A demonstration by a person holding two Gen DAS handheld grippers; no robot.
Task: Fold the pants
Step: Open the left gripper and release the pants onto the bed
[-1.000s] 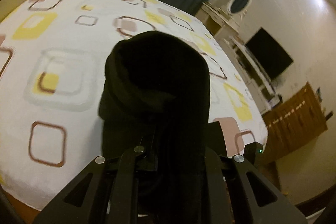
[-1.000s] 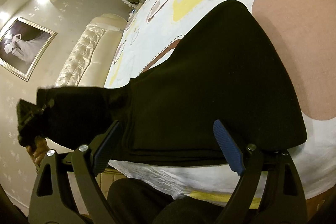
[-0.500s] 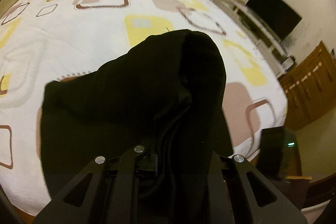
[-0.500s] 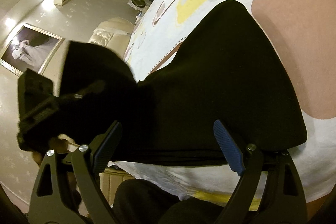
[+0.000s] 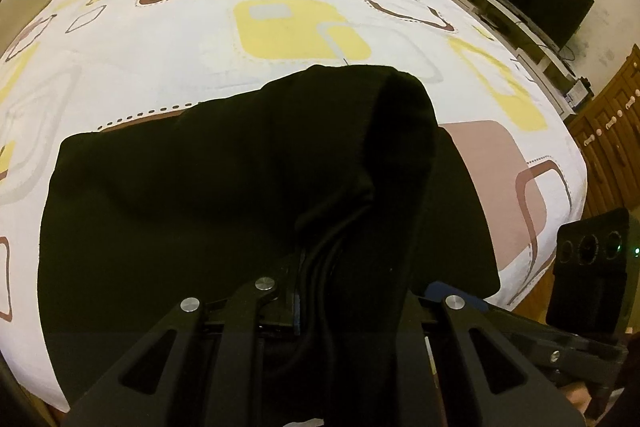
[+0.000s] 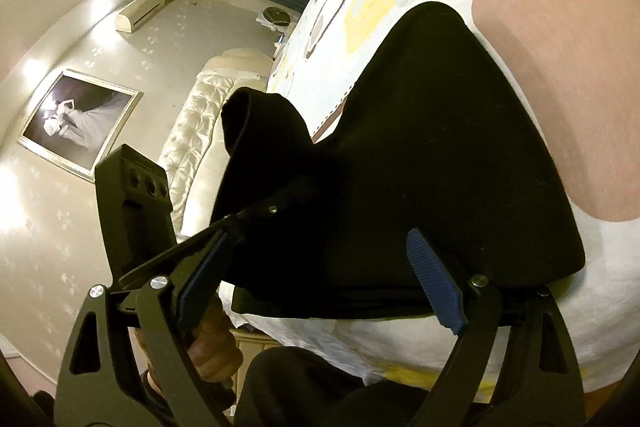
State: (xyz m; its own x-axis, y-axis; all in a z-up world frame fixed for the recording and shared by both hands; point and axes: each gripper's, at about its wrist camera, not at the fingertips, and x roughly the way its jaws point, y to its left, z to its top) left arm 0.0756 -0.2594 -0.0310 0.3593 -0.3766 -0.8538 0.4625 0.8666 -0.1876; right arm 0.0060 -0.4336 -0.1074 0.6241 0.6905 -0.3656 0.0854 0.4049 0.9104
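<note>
Since a second ago, the left gripper [image 6: 280,205] has swung down toward the bed, carrying a bunched end of the black pants [image 5: 224,195] over the rest of them. Those pants lie folded near the bed's front edge on a white bedsheet [image 5: 168,51] patterned with yellow and brown squares. Its fingers are clenched on the fabric. Beside it, the right gripper [image 6: 320,279] hovers with its blue pads [image 6: 436,287] spread apart, holding nothing, at the pants' near edge.
</note>
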